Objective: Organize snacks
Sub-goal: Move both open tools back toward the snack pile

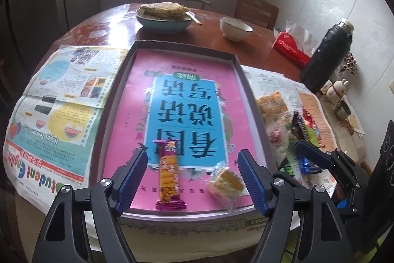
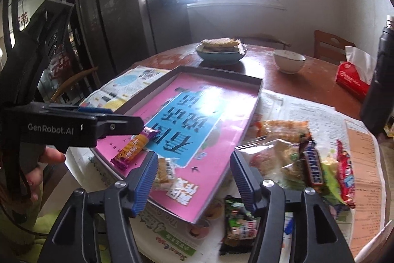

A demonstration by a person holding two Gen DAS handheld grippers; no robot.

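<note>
Here, both hand-held grippers, left (image 1: pixel 193 159) and right (image 2: pixel 194 164), tilt downward, jaws released, above the wafer bar (image 1: pixel 170 179) and cracker packet (image 1: pixel 225 183).

The shallow tray (image 1: pixel 248 88) fills the centre of the left wrist view, its pink floor mostly bare — only a purple-and-orange bar (image 1: pixel 170 179) and a clear-wrapped wafer (image 1: pixel 226 180) lie at the lower edge. Right of the tray, a heap of snacks (image 2: pixel 303 159) crowds the newspaper. At upper right a dark flask (image 1: pixel 327 53) stands upright — a tall obstacle.
</note>
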